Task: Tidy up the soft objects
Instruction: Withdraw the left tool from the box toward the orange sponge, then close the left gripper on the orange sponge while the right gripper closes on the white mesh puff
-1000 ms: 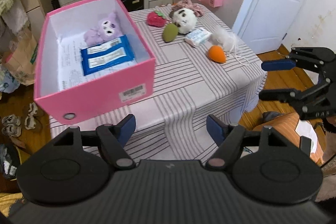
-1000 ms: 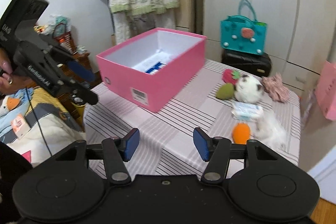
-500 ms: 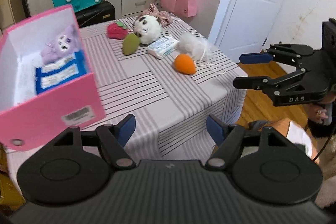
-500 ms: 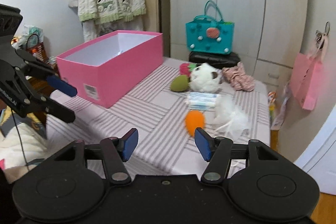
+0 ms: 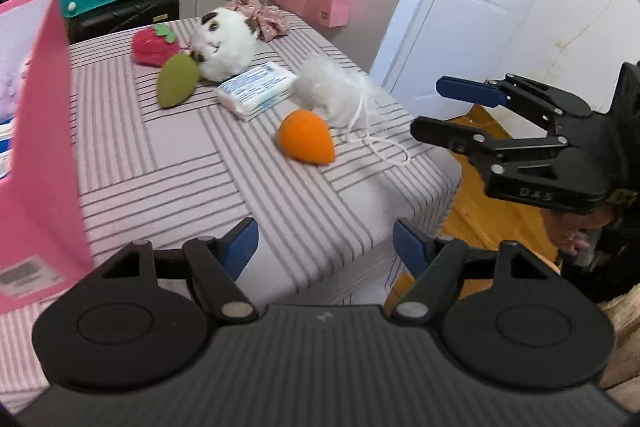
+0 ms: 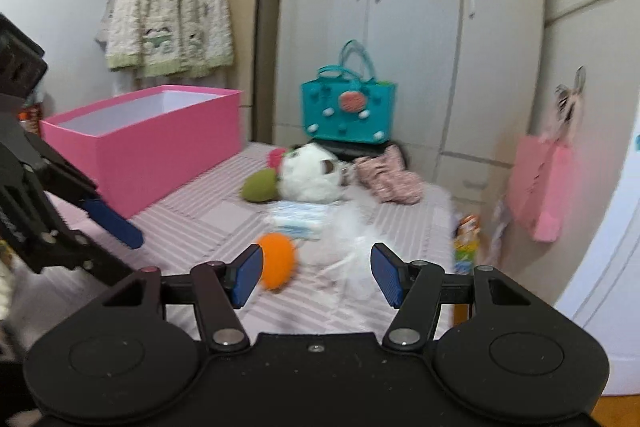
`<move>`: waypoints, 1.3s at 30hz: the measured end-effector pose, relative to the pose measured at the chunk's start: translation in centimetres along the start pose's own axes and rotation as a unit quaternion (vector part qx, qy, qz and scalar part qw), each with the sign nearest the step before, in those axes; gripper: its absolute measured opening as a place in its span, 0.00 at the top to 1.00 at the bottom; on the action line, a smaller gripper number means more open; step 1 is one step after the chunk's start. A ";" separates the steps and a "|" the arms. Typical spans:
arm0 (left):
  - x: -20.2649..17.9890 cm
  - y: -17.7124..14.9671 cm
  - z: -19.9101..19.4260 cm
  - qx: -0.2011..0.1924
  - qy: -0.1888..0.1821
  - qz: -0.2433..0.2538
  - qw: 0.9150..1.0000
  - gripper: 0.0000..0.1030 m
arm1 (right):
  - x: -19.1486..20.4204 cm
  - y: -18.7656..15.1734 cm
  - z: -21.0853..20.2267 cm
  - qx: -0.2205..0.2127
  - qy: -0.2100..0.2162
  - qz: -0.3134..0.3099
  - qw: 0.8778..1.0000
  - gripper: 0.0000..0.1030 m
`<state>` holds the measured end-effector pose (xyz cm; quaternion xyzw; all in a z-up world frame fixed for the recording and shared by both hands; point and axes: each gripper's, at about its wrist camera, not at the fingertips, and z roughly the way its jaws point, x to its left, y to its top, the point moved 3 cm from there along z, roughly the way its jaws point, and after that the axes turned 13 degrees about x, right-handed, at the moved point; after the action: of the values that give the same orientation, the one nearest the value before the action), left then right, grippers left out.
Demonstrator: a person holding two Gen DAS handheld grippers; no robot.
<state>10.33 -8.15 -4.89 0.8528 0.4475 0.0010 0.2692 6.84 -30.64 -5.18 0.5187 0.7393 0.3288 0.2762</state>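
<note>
Black linkage grippers: left gripper (image 5: 325, 247), right gripper (image 6: 317, 275); 2 blue pads each, silver pivot screws, "DAS" lettering.

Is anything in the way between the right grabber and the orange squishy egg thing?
Nothing visible blocks it. The right gripper is open and empty, and the orange sponge lies just ahead of its left finger on the striped tablecloth. The white puff and its cord lie beside the sponge, not in front.
</note>
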 end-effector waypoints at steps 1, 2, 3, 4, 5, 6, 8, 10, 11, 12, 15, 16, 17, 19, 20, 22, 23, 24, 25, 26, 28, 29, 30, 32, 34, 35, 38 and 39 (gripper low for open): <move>-0.1 0.3 0.4 0.000 -0.005 0.000 1.000 0.29 | -0.4 -0.1 0.3 -0.008 -0.006 0.001 1.000 0.37; -0.2 0.7 0.9 -0.001 -0.008 0.000 1.000 0.29 | -0.8 -0.1 0.4 -0.015 -0.007 0.005 1.000 0.37; -0.2 1.0 1.2 -0.004 -0.008 0.000 1.000 0.29 | -1.2 -0.2 0.6 -0.021 -0.003 0.011 1.000 0.37; -0.3 1.3 1.6 -0.009 -0.004 0.001 1.000 0.29 | -1.8 -0.1 0.7 -0.027 0.003 0.021 0.999 0.37; -0.4 1.6 1.9 -0.014 0.001 0.003 1.000 0.29 | -2.2 -0.1 0.9 -0.029 0.012 0.028 0.999 0.37; -0.5 1.9 2.2 -0.020 0.005 0.006 1.000 0.29 | -2.6 0.0 1.1 -0.028 0.023 0.034 0.999 0.37; -0.6 2.3 2.9 -0.028 0.001 0.010 1.000 0.29 | -3.3 0.1 1.8 -0.020 0.045 0.042 0.998 0.37; -0.3 2.8 3.8 -0.032 -0.008 -0.002 0.999 0.29 | -3.9 0.2 2.6 -0.014 0.054 0.051 0.997 0.37; -0.2 2.9 4.3 -0.034 -0.015 -0.007 0.999 0.29 | -4.1 0.2 3.0 -0.011 0.056 0.056 0.997 0.37; -0.2 3.1 4.7 -0.035 -0.019 -0.009 0.999 0.29 | -4.4 0.3 3.4 -0.006 0.060 0.062 0.996 0.36; -0.3 3.7 5.9 -0.050 0.002 -0.001 0.999 0.29 | -5.1 0.3 4.6 0.005 0.069 0.086 0.994 0.34; -0.4 3.8 6.1 -0.059 0.015 0.006 0.998 0.29 | -5.4 0.3 5.0 0.009 0.071 0.094 0.993 0.33; -0.5 4.0 6.4 -0.068 0.027 0.011 0.997 0.29 | -5.6 0.3 5.3 0.011 0.072 0.101 0.992 0.33; -0.6 4.4 6.7 -0.088 0.043 0.017 0.995 0.29 | -6.0 0.2 6.0 0.017 0.074 0.116 0.990 0.33; -0.7 4.5 6.8 -0.096 0.046 0.019 0.994 0.29 | -6.1 0.2 6.2 0.019 0.075 0.123 0.989 0.33; -1.0 4.7 7.1 -0.106 0.048 0.025 0.993 0.29 | -6.2 0.1 6.7 0.022 0.078 0.131 0.988 0.33; -1.1 4.8 7.3 -0.110 0.048 0.026 0.992 0.29 | -6.2 0.1 7.0 0.024 0.079 0.134 0.988 0.33; -1.2 4.9 7.5 -0.113 0.049 0.027 0.992 0.29 | -6.0 0.2 7.2 0.027 0.081 0.134 0.987 0.33; -1.2 4.9 7.6 -0.117 0.051 0.027 0.991 0.29 | -5.9 0.2 7.4 0.029 0.083 0.132 0.987 0.32; -1.3 4.9 7.8 -0.123 0.057 0.026 0.990 0.29 | -5.7 0.2 7.7 0.031 0.085 0.131 0.987 0.32; -1.4 4.9 8.2 -0.131 0.072 0.025 0.988 0.29 | -5.5 0.3 8.2 0.036 0.086 0.129 0.987 0.32; -1.4 4.9 8.3 -0.132 0.074 0.026 0.988 0.30 | -5.5 0.4 8.4 0.038 0.086 0.130 0.987 0.31; -1.3 4.9 8.5 -0.134 0.074 0.025 0.988 0.30 | -5.6 0.4 8.6 0.040 0.087 0.133 0.986 0.31; -1.2 5.0 8.7 -0.137 0.076 0.022 0.987 0.31 | -6.0 0.6 9.1 0.046 0.105 0.165 0.980 0.29; -1.5 5.3 9.1 -0.145 0.086 0.021 0.985 0.32 | -6.5 0.7 9.5 0.044 0.098 0.211 0.971 0.29; -1.6 5.4 9.3 -0.154 0.103 0.007 0.983 0.33 | -6.4 0.8 9.6 0.041 0.094 0.214 0.971 0.29; -1.8 5.5 9.7 -0.153 0.116 -0.006 0.981 0.37 | -5.9 0.8 9.9 0.042 0.088 0.203 0.974 0.28; -1.8 5.5 9.7 -0.151 0.111 -0.004 0.982 0.39 | -5.9 0.8 10.1 0.045 0.086 0.203 0.974 0.28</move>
<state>15.82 -16.46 -10.22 0.7950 0.4728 0.1617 0.3438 16.67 -34.00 -10.50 0.6394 0.6537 0.3879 0.1161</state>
